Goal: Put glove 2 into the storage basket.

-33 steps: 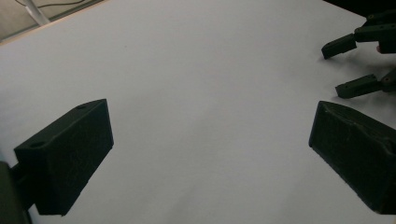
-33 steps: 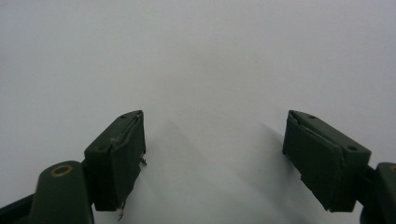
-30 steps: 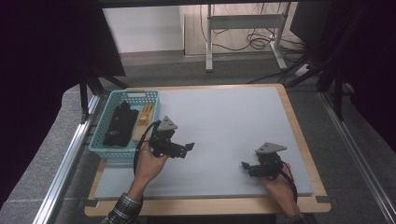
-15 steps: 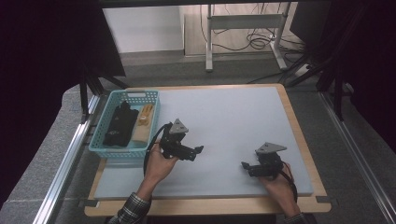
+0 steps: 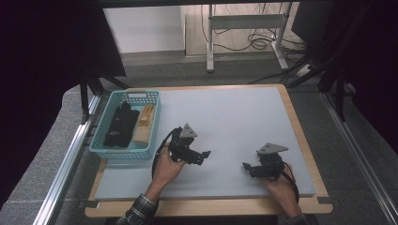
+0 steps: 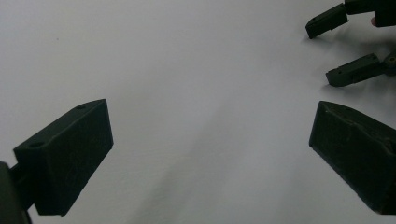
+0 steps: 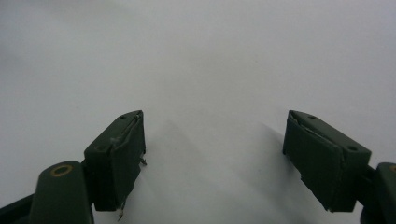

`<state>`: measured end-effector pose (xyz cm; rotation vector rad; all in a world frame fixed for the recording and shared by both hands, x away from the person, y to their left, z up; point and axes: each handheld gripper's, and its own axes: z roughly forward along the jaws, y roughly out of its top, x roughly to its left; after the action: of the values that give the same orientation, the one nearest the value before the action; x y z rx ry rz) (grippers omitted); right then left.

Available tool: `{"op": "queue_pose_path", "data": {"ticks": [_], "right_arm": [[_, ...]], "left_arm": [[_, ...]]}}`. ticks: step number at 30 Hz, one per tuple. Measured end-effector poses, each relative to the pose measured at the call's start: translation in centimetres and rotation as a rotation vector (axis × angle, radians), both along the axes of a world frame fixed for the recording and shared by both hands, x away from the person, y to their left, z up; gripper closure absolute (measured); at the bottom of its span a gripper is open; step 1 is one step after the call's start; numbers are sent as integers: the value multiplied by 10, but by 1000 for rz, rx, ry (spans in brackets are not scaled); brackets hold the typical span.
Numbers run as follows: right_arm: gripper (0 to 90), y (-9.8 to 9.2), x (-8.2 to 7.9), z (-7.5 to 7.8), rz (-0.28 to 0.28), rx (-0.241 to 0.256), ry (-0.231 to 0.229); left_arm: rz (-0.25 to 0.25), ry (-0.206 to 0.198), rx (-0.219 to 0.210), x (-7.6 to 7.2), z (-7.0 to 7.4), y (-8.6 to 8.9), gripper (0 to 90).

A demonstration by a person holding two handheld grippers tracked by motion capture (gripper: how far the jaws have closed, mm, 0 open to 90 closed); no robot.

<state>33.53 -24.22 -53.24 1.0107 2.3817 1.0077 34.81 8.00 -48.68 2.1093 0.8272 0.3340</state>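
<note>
No readable text, label, brand, number or sign on anything in view.

The table (image 5: 244, 117) is seen from above and from its near side, with the whole top taken in at mid frame. The same pale top is viewed from close range and at a low angle in both gripper views. In the left gripper view, the right gripper (image 6: 348, 46) is caught at the upper right of the frame, as also seen in the high view.
</note>
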Motion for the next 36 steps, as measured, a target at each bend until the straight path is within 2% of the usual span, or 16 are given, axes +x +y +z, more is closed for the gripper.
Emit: {"op": "queue_pose_path", "data": {"ticks": [30,36], "right_arm": [[204,0,0,0,1,1,0],[204,0,0,0,1,1,0]], "left_arm": [[-23,53,38,8,-44,-20,0],[-28,62,67,8,-51,-22,0]]}}
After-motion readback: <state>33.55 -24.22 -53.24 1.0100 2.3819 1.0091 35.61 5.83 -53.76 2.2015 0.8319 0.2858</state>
